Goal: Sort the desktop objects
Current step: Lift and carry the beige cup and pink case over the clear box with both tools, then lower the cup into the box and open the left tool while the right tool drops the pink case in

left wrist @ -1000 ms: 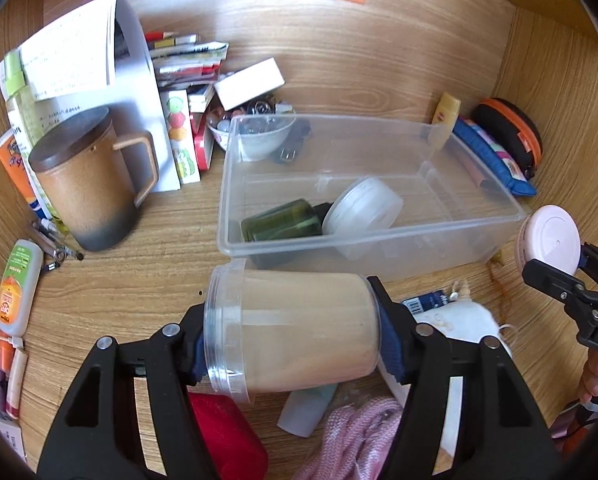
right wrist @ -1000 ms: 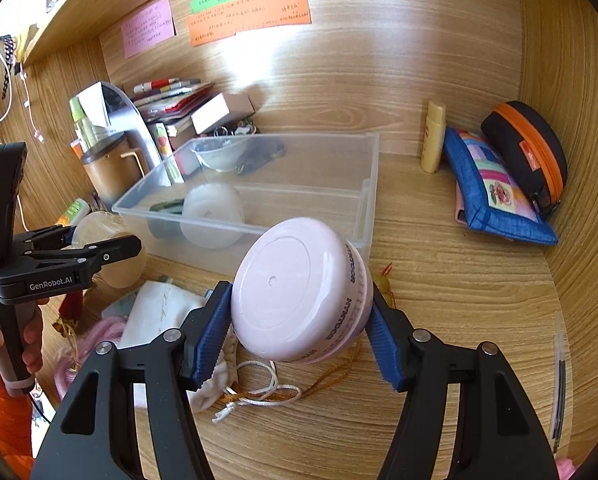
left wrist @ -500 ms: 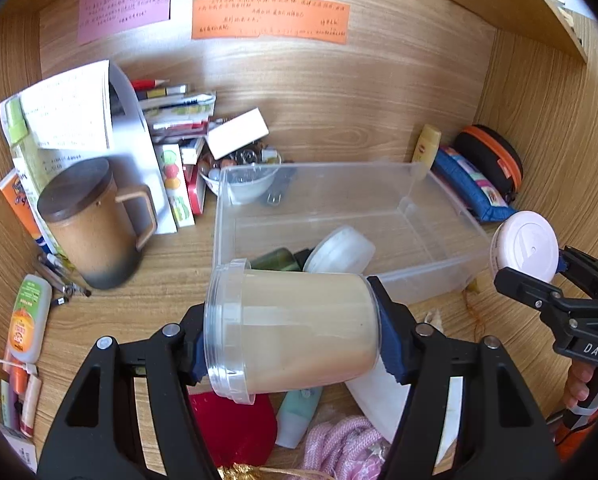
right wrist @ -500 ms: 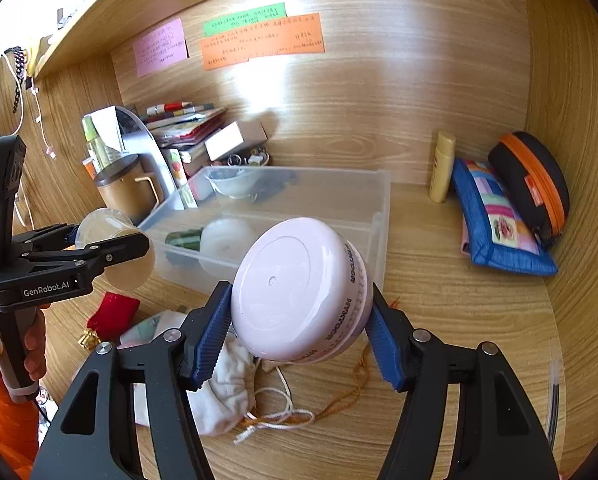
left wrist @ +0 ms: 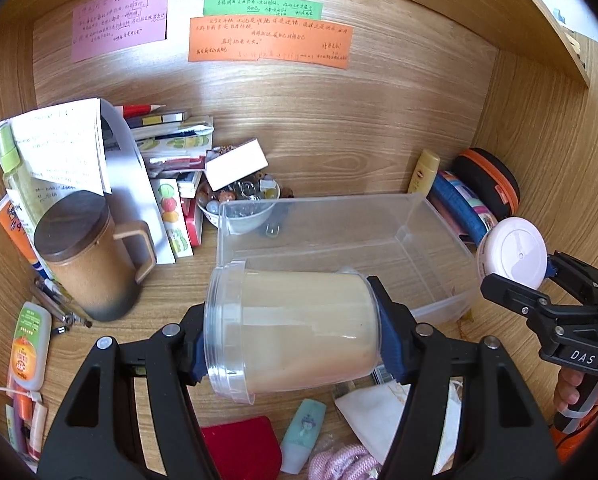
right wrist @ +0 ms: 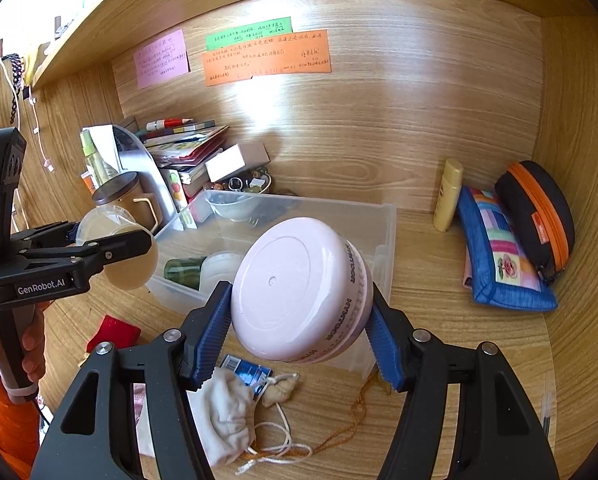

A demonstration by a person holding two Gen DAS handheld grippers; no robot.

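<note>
both claws now sit higher over the bench than a second ago, each load unchanged.
left claw (left wrist: pixel 291 338) pinches a clear beige-filled jar (left wrist: pixel 295 330) lying sideways, above the near edge of the clear bin (left wrist: pixel 415 216); right claw (right wrist: pixel 299 320) pinches a pale pink round jar (right wrist: pixel 295 288) in front of that bin.

Held jar (left wrist: pixel 295 330): clear plastic, beige-tan contents. Round tub (right wrist: pixel 299 290): pale pink, grey lettering. Bin (right wrist: pixel 379 232): colourless, transparent. Gripper pads (right wrist: pixel 213 330): blue on black frames. Pouch (right wrist: pixel 499 252): blue, multicolour patchwork. Case (right wrist: pixel 539 208): black, orange zip. Mug (left wrist: pixel 93 260): brown, dark lid. Wall notes (left wrist: pixel 271 42): pink, green, orange.
</note>
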